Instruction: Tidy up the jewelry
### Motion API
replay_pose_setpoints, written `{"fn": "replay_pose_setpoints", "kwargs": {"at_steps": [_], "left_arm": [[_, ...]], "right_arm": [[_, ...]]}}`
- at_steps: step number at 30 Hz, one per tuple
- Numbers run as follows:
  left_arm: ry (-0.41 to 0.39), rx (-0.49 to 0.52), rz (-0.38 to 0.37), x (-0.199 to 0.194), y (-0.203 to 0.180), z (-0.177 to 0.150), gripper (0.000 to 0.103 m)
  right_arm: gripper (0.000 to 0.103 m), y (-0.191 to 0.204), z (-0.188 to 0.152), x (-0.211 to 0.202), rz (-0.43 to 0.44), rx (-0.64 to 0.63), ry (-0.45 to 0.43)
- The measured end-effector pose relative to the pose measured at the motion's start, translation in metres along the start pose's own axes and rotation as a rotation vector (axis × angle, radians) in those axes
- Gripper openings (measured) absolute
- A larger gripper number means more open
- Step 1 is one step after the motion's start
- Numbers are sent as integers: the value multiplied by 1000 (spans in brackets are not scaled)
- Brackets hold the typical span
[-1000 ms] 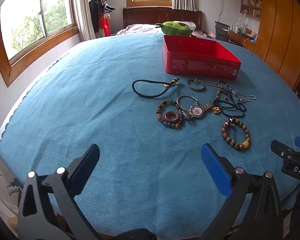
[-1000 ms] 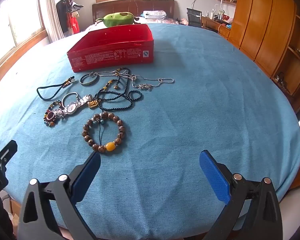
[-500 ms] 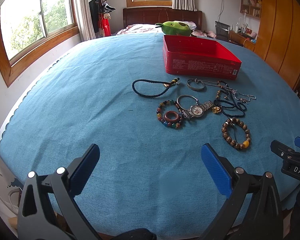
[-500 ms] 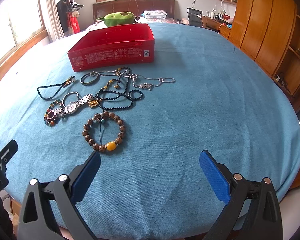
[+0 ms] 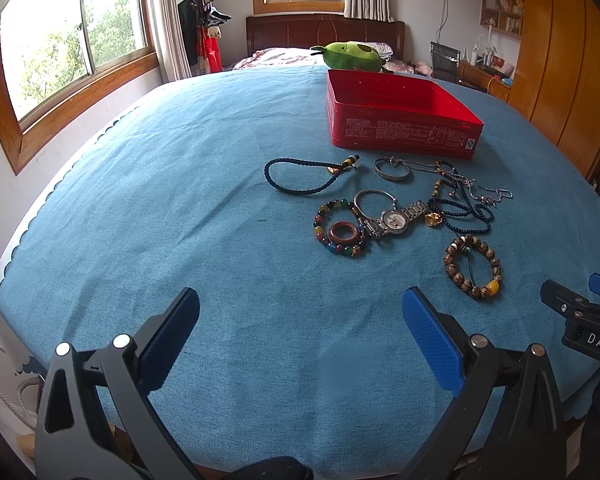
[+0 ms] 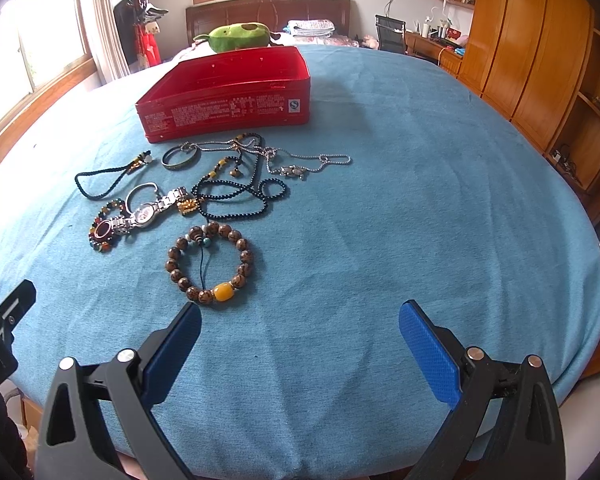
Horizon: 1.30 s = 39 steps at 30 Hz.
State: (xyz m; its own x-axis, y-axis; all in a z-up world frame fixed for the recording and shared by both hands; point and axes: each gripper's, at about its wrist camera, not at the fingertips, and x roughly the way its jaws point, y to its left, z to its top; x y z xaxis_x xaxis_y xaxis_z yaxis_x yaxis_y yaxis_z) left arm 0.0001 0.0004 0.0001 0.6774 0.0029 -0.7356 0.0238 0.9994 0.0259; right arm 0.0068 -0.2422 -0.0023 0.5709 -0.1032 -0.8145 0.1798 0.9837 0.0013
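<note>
Left gripper (image 5: 300, 300) and right gripper (image 6: 300, 316) both hover low over the near edge of a surface covered by a blue cloth (image 5: 204, 168); the blue-padded fingers of each stand wide apart and hold nothing. At the right margin of the left wrist view, part of the right gripper's body bears the white letters "DAS"; any further letters are cut off.

Nearest the right gripper, just ahead of its left finger, lies a brown wooden bead bracelet (image 6: 210, 266) with one amber bead, flat on the cloth and touching neither gripper. In the left wrist view the same bracelet lies ahead and to the right of the left gripper.

Beyond it lies a cluster: a multicoloured bead bracelet (image 5: 340, 227) with a reddish ring (image 5: 343, 233) inside its loop, a silver wristwatch (image 5: 394, 219) touching that bracelet, a thin silver bangle (image 5: 374, 202) beside the watch, and a black bead necklace (image 6: 240, 196) with a gold pendant. A dark braided cord bracelet (image 5: 300, 176) lies apart to the left.

Farther on lie a patterned metal bangle (image 5: 393, 169) and a silver chain necklace (image 6: 308, 164), tangled with the black beads.

Behind these stands an open red tin (image 5: 396, 120), its interior showing no jewelry; its front wall carries small white print, too fine to read, and a small square mark at one corner. A green plush toy (image 5: 354, 56) lies behind the tin.
</note>
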Motion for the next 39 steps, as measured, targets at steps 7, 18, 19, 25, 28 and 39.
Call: {"fn": "replay_pose_setpoints", "kwargs": {"at_steps": [7,18,19,25,28,39], "left_arm": [[1,0,1,0,0,0,100],[0,1,3,0,0,0,100],[0,2,3,1,1,-1,100],[3,4,3,-1,5,-1,100],[-1,8,2,0,1,0,100],[-9,5,-43,-2,2,1,100]], "right_arm": [[99,0,0,0,1,0,1],[99,0,0,0,2,1,2],[99,0,0,0,2,1,2],[99,1,1,2,5,-2,6],[99,1,2,3,12,-3,7],[99,0,11,6,99,-28,13]]}}
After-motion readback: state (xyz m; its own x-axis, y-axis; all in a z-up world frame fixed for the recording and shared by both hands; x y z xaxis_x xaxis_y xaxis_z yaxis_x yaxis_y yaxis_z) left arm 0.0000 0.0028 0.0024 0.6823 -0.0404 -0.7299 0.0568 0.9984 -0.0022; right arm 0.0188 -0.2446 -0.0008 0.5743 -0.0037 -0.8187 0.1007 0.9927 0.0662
